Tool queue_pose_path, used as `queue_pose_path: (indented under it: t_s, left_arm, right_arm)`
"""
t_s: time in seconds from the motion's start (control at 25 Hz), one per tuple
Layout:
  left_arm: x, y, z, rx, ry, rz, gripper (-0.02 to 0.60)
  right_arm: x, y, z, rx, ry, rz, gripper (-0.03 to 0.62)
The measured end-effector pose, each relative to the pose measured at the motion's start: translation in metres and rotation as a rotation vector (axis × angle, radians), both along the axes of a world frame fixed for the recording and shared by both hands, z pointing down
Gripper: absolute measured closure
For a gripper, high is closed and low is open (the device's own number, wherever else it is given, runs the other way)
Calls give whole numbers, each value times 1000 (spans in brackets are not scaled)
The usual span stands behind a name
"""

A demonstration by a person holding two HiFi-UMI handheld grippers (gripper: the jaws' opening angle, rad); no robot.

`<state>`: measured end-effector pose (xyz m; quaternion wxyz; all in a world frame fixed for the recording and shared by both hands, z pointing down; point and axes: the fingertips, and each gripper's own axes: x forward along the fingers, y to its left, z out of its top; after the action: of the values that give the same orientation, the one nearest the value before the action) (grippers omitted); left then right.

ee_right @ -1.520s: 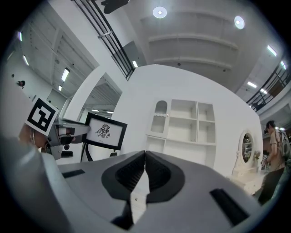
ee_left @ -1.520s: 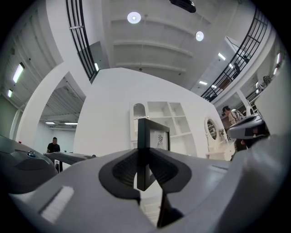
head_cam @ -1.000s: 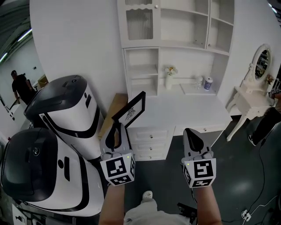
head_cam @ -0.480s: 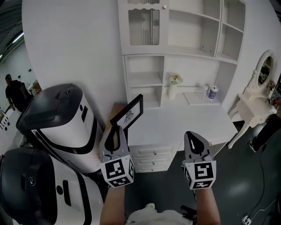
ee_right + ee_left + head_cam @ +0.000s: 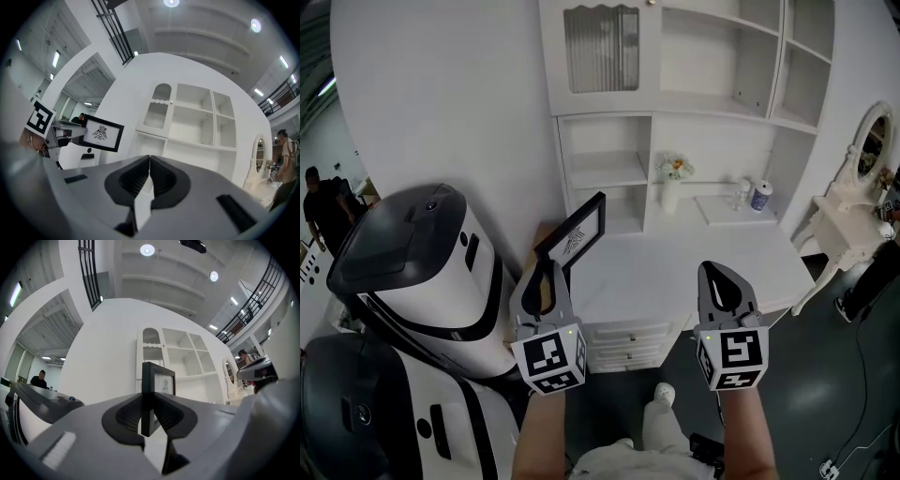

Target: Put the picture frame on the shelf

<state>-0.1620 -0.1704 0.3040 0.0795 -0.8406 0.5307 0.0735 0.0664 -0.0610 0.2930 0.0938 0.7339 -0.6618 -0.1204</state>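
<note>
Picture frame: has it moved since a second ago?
Yes. Held in the left gripper, the picture frame has come nearer the white shelf unit.

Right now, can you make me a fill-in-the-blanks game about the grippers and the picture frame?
The left gripper is shut on a picture frame whose border is ____.
The right gripper has shut jaws that hold ____.
On the white shelf unit, the vase holds ____.
Missing words: black; nothing; flowers.

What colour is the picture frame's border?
The picture frame has a black border; the right gripper view shows it best.
</note>
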Motion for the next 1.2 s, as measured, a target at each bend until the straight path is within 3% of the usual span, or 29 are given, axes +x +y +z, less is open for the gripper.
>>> queue_pose_path:
  t_s: [0.28,0.64,1.2]
  left_arm:
    - [27,-32,2,14,-32,-16,502]
    - [69,-93,-2,8,-30,-99,502]
    - [126,-190,1,-42,18,-305,502]
  right_arm:
    - [24,-41,12,2,-32,-29,585]
    - [73,-115,13,-1,-44,-94,585]
    - [146,-241,12,-25,-23,-252,585]
